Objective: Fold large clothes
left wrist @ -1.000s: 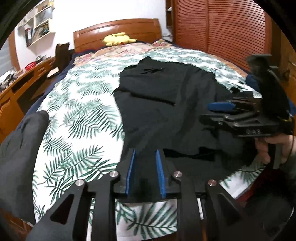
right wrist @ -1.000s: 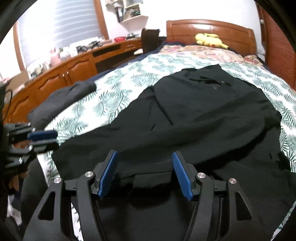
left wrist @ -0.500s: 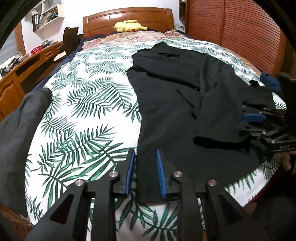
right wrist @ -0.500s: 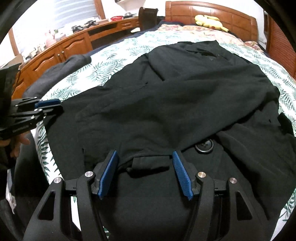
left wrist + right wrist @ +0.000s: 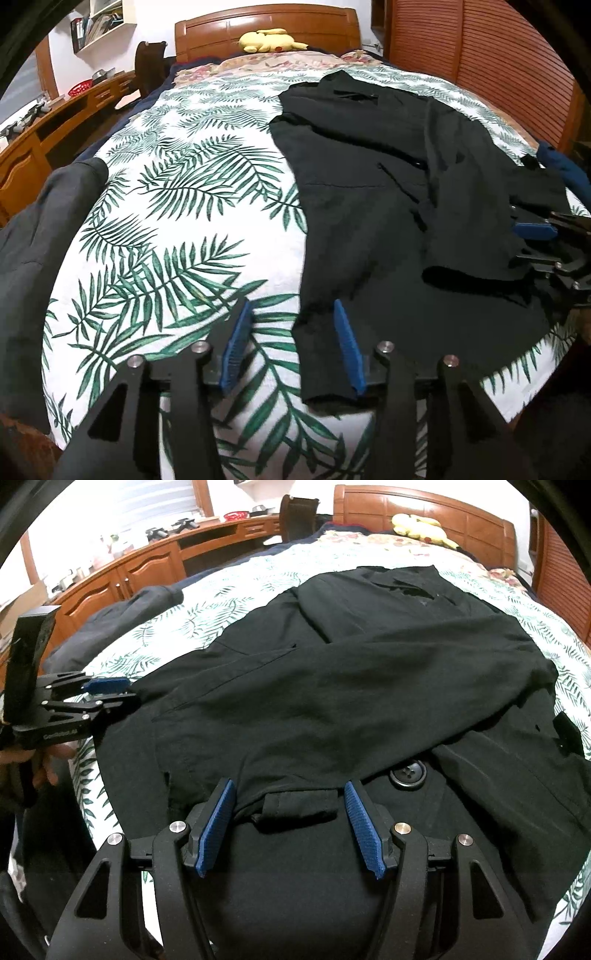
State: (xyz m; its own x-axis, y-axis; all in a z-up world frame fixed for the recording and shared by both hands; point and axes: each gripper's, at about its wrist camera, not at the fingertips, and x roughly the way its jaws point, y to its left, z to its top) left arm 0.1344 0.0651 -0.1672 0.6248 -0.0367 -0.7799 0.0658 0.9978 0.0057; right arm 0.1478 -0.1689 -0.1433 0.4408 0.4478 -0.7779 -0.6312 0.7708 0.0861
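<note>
A large black coat lies spread along the right half of the bed, collar toward the headboard; it also fills the right wrist view. One sleeve is folded across its body, with a black button showing below it. My left gripper is open over the coat's lower left hem corner. My right gripper is open, its jaws on either side of the sleeve's cuff tab. The right gripper shows at the right edge of the left wrist view, and the left gripper shows in the right wrist view.
The bed has a white cover with green palm leaves. A dark grey garment lies on the bed's left edge. A yellow plush toy sits by the wooden headboard. A wooden desk runs along the left; slatted wardrobe doors stand on the right.
My left gripper has opened wide and let go of the coat's hem, which now lies flat on the bed. The right gripper stays open and has moved a little closer to the cuff.
</note>
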